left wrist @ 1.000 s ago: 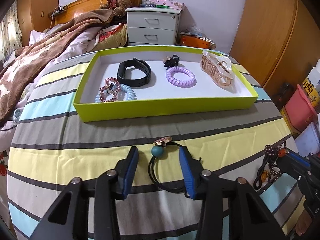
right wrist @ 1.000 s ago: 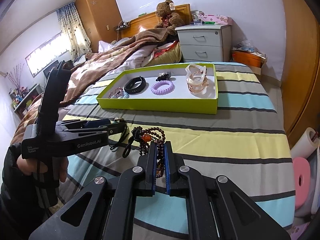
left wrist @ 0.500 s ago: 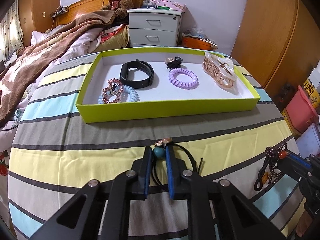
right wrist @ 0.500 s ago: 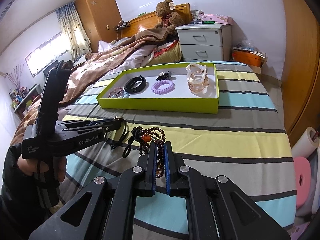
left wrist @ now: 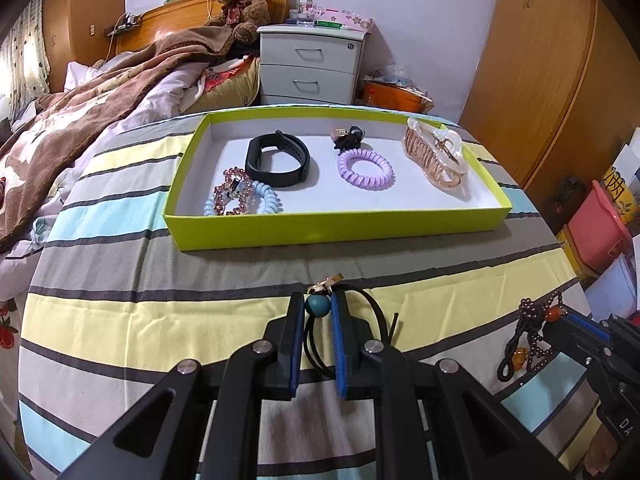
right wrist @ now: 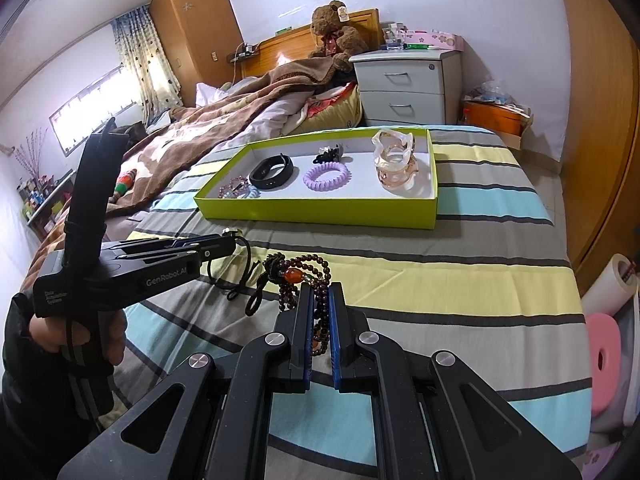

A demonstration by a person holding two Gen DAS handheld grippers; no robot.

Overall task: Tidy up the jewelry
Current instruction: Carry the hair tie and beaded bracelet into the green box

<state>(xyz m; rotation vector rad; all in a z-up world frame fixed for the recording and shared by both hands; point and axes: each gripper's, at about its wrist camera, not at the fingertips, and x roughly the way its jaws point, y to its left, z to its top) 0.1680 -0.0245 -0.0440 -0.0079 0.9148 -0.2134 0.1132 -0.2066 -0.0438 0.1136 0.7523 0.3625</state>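
Newly closed, left gripper [left wrist: 317,307]: pads now pinching the teal bead of the black cord hair tie [left wrist: 318,306], where a second ago they stood wide; ready for lifting. Right gripper [right wrist: 319,304]: pressed together on the brown bead bracelet [right wrist: 298,276]. Ahead of both: green tray [left wrist: 336,228].

**Home bedroom**

Lived-in bedroom. Bed [right wrist: 400,276] with striped sheet fills the foreground; rumpled brown blanket [right wrist: 224,120] and pillows further up. Wooden headboard [right wrist: 280,46] with a teddy bear [right wrist: 334,30] on top. White two-drawer nightstand [right wrist: 404,86] beside it, small clutter on top. Wooden wardrobe [right wrist: 188,28] by a curtained window [right wrist: 136,64]; more wood cupboard doors [left wrist: 560,80] on the other wall.
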